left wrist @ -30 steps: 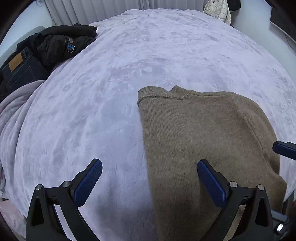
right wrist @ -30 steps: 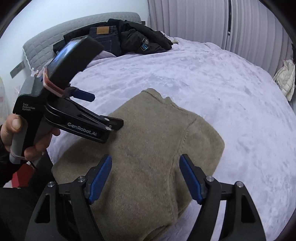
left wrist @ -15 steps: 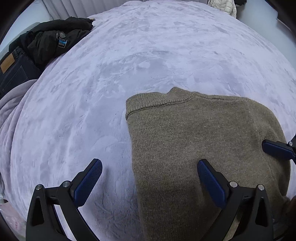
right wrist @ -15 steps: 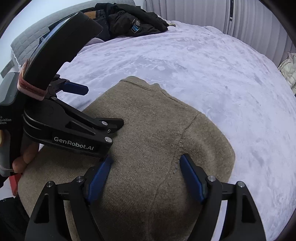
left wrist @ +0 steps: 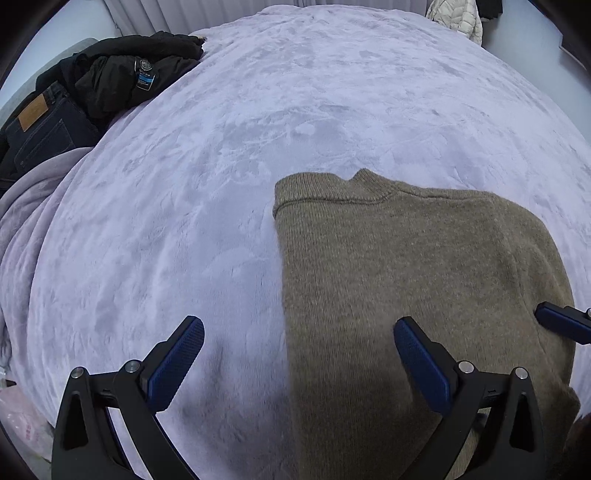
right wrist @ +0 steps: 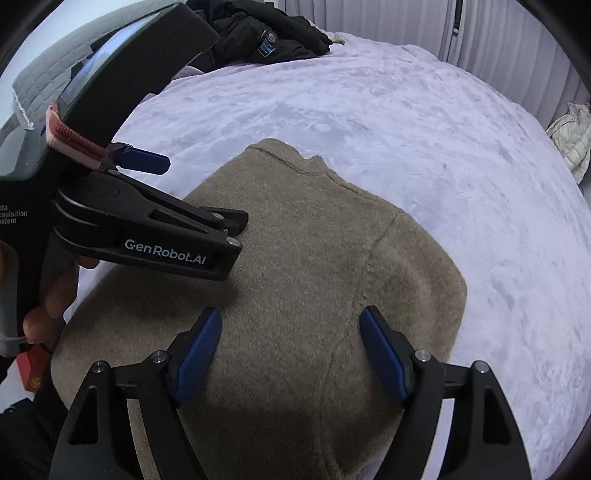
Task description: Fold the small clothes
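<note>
Near the bed's [left wrist: 258, 110] front edge, both tongs, left [left wrist: 299, 356] and right [right wrist: 291, 350], are hovering spread and empty over the folded sweater [right wrist: 314, 258], seemingly positioning for another fold.

One brown sweater [left wrist: 417, 295] is lying at 4 o'clock. Two grippers are showing: left gripper [left wrist: 295, 365], right gripper [right wrist: 291, 354]. One black jacket [left wrist: 125, 81] and one pair of jeans [left wrist: 37, 125] are sitting at 10 o'clock.

Around you: a lilac plush blanket [left wrist: 258, 147] covers the bed.
Your far-left corner holds a black jacket [left wrist: 122, 77] touching dark jeans [left wrist: 40, 129]; a cream puffer jacket [left wrist: 456, 16] sits far right.
</note>
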`<act>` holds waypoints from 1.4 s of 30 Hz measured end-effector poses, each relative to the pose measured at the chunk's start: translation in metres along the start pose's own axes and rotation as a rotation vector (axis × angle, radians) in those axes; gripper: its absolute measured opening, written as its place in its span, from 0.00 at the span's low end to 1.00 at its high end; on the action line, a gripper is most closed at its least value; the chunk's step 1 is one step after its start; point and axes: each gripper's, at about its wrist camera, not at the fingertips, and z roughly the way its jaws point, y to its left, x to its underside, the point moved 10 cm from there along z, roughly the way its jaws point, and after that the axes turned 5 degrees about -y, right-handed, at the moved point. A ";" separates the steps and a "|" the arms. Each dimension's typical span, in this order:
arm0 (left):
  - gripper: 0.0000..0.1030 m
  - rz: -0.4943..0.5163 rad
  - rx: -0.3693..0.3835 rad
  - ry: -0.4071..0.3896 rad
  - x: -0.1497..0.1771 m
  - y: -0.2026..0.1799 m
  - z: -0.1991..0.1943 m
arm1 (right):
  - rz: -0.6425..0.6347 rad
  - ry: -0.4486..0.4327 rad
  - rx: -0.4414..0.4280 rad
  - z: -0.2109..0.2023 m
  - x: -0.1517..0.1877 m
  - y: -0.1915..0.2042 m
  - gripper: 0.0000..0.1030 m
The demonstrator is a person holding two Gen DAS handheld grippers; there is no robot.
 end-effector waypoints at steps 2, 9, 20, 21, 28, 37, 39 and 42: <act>1.00 0.007 -0.002 -0.012 0.011 -0.002 -0.012 | -0.017 -0.019 0.018 -0.013 0.010 0.003 0.78; 1.00 0.007 0.031 -0.048 0.051 -0.007 -0.038 | -0.053 -0.058 0.069 -0.047 0.053 0.011 0.79; 1.00 -0.005 0.084 -0.110 0.071 0.007 -0.082 | -0.101 -0.128 0.107 -0.097 0.053 0.033 0.80; 1.00 -0.012 0.090 -0.103 0.072 0.008 -0.081 | -0.121 -0.155 0.088 -0.101 0.045 0.042 0.80; 1.00 -0.054 0.113 -0.056 0.088 0.012 -0.065 | -0.208 -0.078 0.007 -0.059 0.052 0.078 0.80; 1.00 -0.050 0.135 -0.036 0.096 0.010 -0.067 | -0.177 -0.019 -0.008 -0.054 0.095 0.063 0.80; 1.00 -0.038 0.133 -0.069 0.081 0.009 -0.076 | -0.175 -0.037 -0.021 -0.068 0.088 0.064 0.80; 1.00 -0.027 0.126 -0.111 0.051 0.003 -0.074 | -0.188 -0.130 -0.031 -0.086 0.057 0.065 0.80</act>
